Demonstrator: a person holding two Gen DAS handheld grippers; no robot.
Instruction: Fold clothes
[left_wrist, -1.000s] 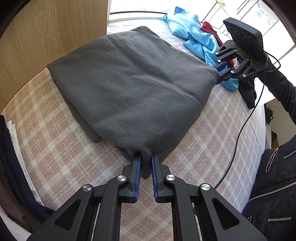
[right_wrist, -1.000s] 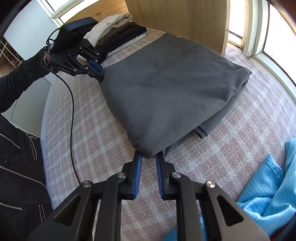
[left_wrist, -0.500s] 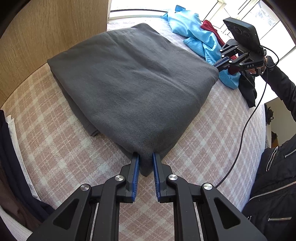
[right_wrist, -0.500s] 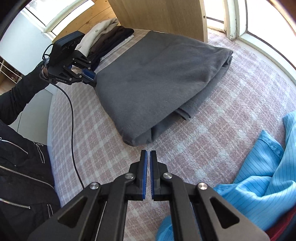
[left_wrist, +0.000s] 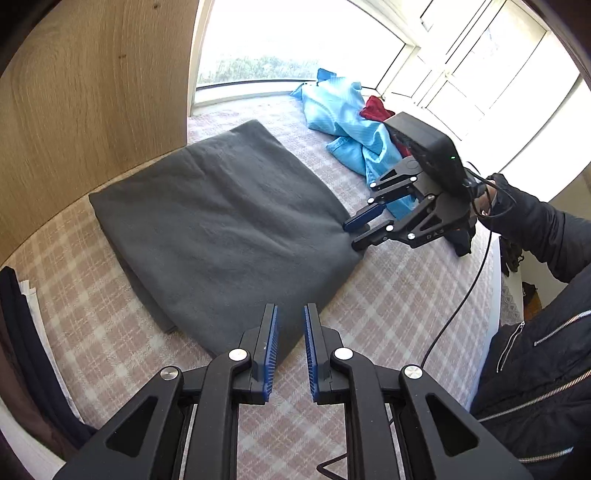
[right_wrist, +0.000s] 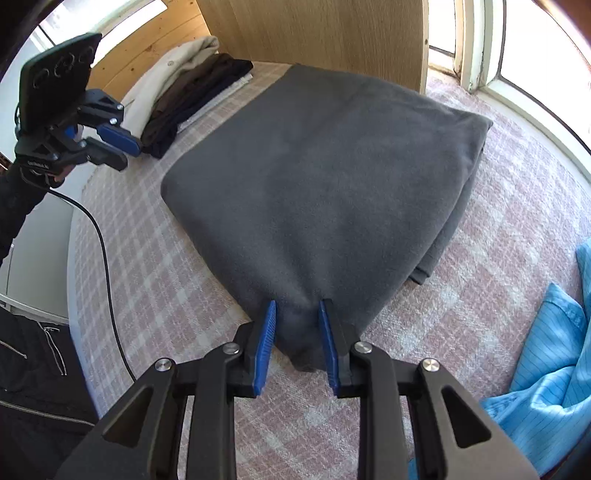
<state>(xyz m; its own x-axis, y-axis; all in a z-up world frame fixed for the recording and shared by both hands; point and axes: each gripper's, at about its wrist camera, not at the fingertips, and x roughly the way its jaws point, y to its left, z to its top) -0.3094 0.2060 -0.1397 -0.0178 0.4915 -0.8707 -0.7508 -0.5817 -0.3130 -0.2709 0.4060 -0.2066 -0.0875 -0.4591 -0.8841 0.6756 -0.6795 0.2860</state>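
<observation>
Folded grey garment lies flat on the checked bed, its near corner between the opening right tool, while the left tool hovers narrowly parted, empty, above another corner.

Soft cloth on woven check

We see a matt, fleecy grey garment on a coarse woven plaid cover, a faintly shiny striped blue shirt, and grained wood panel.
</observation>
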